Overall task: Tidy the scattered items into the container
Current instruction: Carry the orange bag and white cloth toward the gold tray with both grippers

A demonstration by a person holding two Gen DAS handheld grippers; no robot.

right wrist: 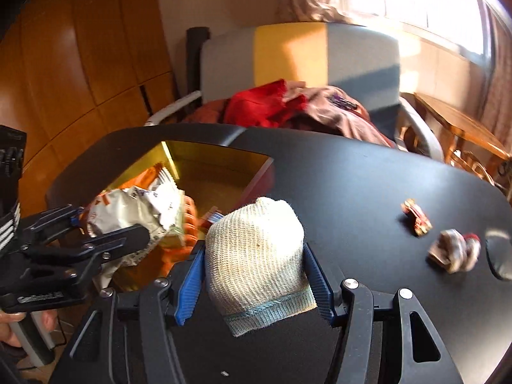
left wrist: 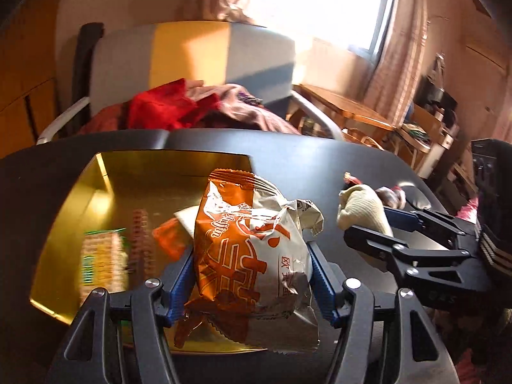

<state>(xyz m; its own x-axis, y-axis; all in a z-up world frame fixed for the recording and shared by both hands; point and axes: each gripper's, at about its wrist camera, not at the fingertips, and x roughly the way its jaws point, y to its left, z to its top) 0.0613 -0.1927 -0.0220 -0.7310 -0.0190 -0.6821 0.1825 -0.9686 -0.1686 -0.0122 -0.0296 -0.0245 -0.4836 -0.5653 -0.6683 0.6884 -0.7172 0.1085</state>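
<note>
A: Where's the snack packet (left wrist: 252, 256) sitting?

B: Lower middle of the left wrist view, pinched between the blue pads of the left fingers (left wrist: 315, 275), one pad on each flank. Its crimped top stands up past the fingertips and the foil tail hangs below them. Behind it, filling the left half of the frame, is the gold box (left wrist: 179, 166), already holding a green-and-yellow pack (left wrist: 102, 256)

A: Why hold it by the sides?

B: My guess is the grip across the width lets the packet hang over the open box, ready to drop in once the fingers spread

A: And the other hand?

B: In the right wrist view a rolled-up sock (right wrist: 256, 249) fills the lower middle, squeezed between the right fingers (right wrist: 192, 275), cuff toward the camera and the rounded end poking forward. It is above the black bench (right wrist: 352, 176), just right of the box, so probably next to go in

A: Anything left out?

B: Two small wrapped sweets, a red one (right wrist: 416, 216) and a silvery one (right wrist: 454, 249), lie on the bench at mid right, well apart from both grippers
</note>
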